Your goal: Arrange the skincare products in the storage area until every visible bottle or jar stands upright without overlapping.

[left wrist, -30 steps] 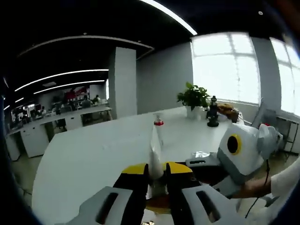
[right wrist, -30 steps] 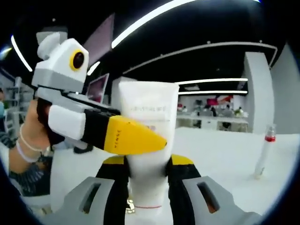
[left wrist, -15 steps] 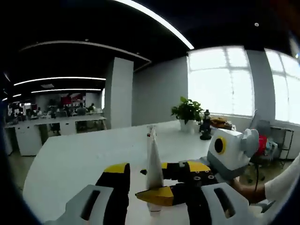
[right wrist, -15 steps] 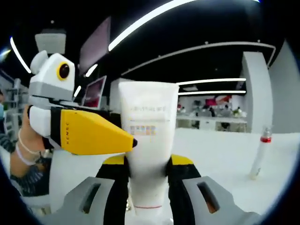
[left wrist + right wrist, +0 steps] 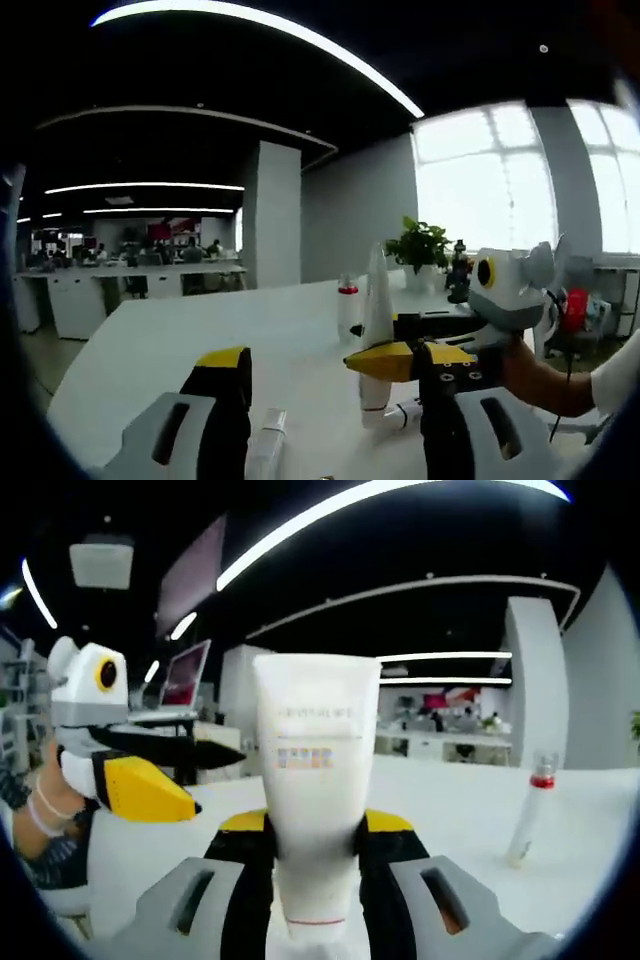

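A white squeeze tube stands upright between the jaws of my right gripper, which is shut on its lower part. In the left gripper view the same tube appears edge-on, held by the right gripper coming in from the right. My left gripper is open, its jaws wide apart and holding nothing. It sits apart from the tube, off to the left in the right gripper view. A small white bottle lies on the table between its jaws. A slim red-banded bottle stands upright farther back.
Everything rests on a broad white table. Another small white item lies on its side below the tube. A potted plant and a dark figure stand at the table's far end by the windows. Office desks lie beyond.
My left gripper, shut on the tube a second ago, has opened and drawn back from it to the side. The right gripper keeps the tube upright.
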Tool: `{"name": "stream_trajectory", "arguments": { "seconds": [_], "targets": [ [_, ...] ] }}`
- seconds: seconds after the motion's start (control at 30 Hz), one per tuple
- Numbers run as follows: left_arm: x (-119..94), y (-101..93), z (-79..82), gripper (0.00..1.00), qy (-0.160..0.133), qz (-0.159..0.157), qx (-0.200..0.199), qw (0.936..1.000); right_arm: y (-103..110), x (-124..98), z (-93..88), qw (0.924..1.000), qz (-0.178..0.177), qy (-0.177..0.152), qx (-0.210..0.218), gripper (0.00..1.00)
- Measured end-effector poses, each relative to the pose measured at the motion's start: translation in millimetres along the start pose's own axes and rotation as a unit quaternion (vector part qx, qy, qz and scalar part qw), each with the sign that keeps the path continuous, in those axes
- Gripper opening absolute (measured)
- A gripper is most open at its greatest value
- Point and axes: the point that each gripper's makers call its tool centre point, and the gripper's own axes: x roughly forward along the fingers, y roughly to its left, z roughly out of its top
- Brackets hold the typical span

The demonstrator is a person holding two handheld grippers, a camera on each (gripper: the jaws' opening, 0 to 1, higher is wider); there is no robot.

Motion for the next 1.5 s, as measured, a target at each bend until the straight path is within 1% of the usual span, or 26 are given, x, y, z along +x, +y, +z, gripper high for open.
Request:
{"name": "stream_trajectory", "arguments": {
  "seconds": [0.1,0.23,0.27,0.3,0.33,0.43,0.5,0.57,0.63,0.67,0.77,0.93,1.03,1.17,1.2,1.3,1.33,1.37,1.5],
  "targets": [
    [0,5.4,-2.5,0.77,-0.012,0.011,0.002,0.9999,-5,-1,0.1,1.0000,-0.004,-0.001,0.002,0.30],
    [-2,9.0,-6.0,0.80,-0.015,0.019,0.007,0.9997,-9,-3,1.4,1.0000,-0.006,-0.004,0.005,0.30],
    [-3,10.0,-8.0,0.82,-0.016,0.022,0.007,0.9996,-9,-3,1.7,1.0000,-0.007,-0.004,0.006,0.30],
    [-4,11.0,-10.0,0.83,-0.017,0.025,0.006,0.9995,-15,-6,4.5,0.9999,-0.012,-0.008,0.007,0.30],
    [-4,10.7,-11.4,0.84,-0.017,0.025,0.006,0.9995,-15,-6,5.0,0.9999,-0.012,-0.009,0.007,0.30],
    [-7,11.9,-16.4,0.85,-0.021,0.034,0.008,0.9992,-23,-9,8.0,0.9997,-0.022,-0.012,0.003,0.30],
    [-8,12.1,-19.3,0.90,-0.025,0.037,0.006,0.9990,-28,-11,9.3,0.9995,-0.028,-0.014,0.000,0.30],
    [-8,11.6,-24.7,0.92,-0.021,0.037,0.002,0.9991,-35,-13,10.7,0.9993,-0.034,-0.015,0.001,0.30],
    [-8,12.6,-27.8,0.94,-0.022,0.041,0.001,0.9989,-41,-14,11.8,0.9991,-0.039,-0.017,0.005,0.30],
    [-7,13.0,-29.2,0.96,-0.023,0.041,0.001,0.9989,-45,-14,12.0,0.9990,-0.041,-0.018,0.008,0.30],
    [-6,13.2,-33.8,0.99,-0.016,0.042,-0.004,0.9990,-52,-16,11.7,0.9987,-0.045,-0.018,0.013,0.30],
    [-7,9.3,-39.6,1.00,-0.014,0.041,0.001,0.9991,-69,-21,11.1,0.9978,-0.057,-0.023,0.024,0.31],
    [-8,5.4,-43.8,1.00,-0.017,0.029,-0.001,0.9994,-82,-24,10.9,0.9968,-0.071,-0.026,0.028,0.31],
    [-9,3.5,-47.0,1.00,-0.013,0.026,-0.004,0.9996,-96,-26,10.0,0.9956,-0.084,-0.028,0.032,0.31],
    [-10,3.0,-49.5,1.00,-0.008,0.028,-0.001,0.9996,-107,-28,7.8,0.9944,-0.094,-0.030,0.038,0.31],
    [-12,1.2,-53.8,1.00,0.001,0.027,0.006,0.9996,-123,-31,2.7,0.9922,-0.110,-0.033,0.050,0.31],
    [-13,0.8,-54.3,1.00,0.000,0.029,0.006,0.9996,-125,-31,1.8,0.9918,-0.111,-0.034,0.053,0.31],
    [-15,0.3,-54.9,1.00,-0.002,0.029,0.006,0.9996,-135,-33,-2.1,0.9901,-0.120,-0.034,0.065,0.31],
    [-20,-2.2,-56.1,1.00,-0.007,0.026,-0.001,0.9996,-150,-36,-5.8,0.9877,-0.139,-0.035,0.063,0.31]
  ]
}}
